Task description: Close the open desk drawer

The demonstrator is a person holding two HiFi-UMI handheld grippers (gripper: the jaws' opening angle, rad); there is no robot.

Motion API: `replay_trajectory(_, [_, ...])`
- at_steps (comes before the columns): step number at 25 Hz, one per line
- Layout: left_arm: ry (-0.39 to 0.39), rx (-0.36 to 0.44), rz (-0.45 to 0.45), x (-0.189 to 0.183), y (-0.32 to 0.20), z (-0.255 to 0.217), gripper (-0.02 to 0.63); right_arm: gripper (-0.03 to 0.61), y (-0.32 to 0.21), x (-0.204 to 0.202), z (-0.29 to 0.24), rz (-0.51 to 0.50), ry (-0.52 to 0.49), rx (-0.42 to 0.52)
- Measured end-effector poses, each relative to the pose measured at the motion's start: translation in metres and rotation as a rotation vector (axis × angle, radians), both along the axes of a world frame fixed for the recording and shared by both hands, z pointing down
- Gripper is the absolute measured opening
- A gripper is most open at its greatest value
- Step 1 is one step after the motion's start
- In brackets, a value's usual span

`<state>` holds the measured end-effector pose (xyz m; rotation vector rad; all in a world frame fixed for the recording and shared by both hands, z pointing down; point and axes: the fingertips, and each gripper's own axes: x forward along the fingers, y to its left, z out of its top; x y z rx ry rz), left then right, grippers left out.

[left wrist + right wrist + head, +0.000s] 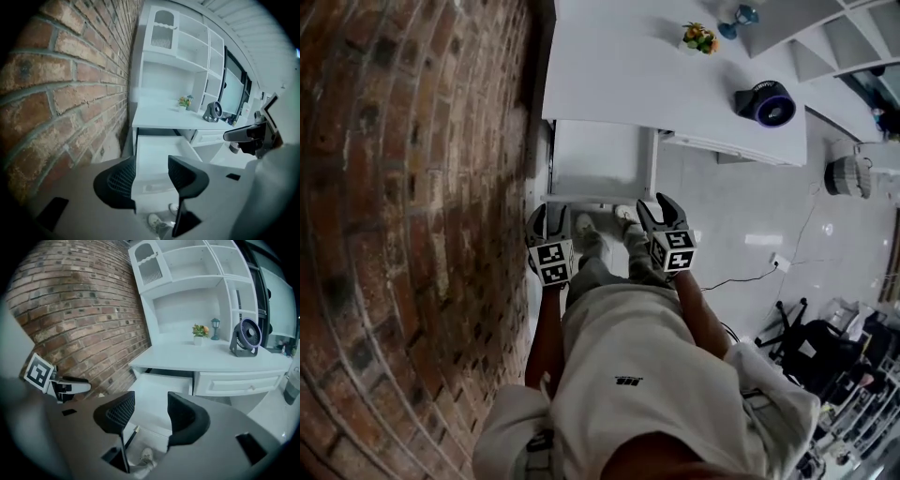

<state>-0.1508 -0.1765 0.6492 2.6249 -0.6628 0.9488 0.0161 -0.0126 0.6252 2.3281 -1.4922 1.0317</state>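
Head view: left tool (pixel 549 214) and right tool (pixel 657 208) gape empty before drawer (pixel 595 159) by brick wall (pixel 412 187)

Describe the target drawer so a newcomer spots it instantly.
Find the brick wall; the white desk stands against it. The open drawer sits under the desk's wall-side end. It is pulled out, while the neighbouring drawer is shut.

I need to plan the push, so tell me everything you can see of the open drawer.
The drawer is white, seemingly painted wood, a shallow box pulled far out from under the left end of the white desk, next to the brick wall. Its inside looks empty. The left gripper and right gripper hang near its front panel, jaws apart; contact cannot be told.
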Motion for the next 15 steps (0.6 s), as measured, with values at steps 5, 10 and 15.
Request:
replay_trajectory(5, [-0.023, -0.035, 0.071, -0.001, 0.008, 0.023, 0.229, 0.215, 0.010, -0.010, 0.013, 0.057, -0.014, -0.026])
replay_trajectory(10, [-0.045, -0.075, 0.098, -0.005, 0.016, 0.044, 0.229, 0.215, 0.027, -0.017, 0.031, 0.101, -0.034, -0.062])
replay_trajectory(15, [-0.057, -0.108, 0.101, -0.001, 0.021, 0.062, 0.229, 0.216, 0.039, -0.018, 0.048, 0.145, -0.076, -0.087])
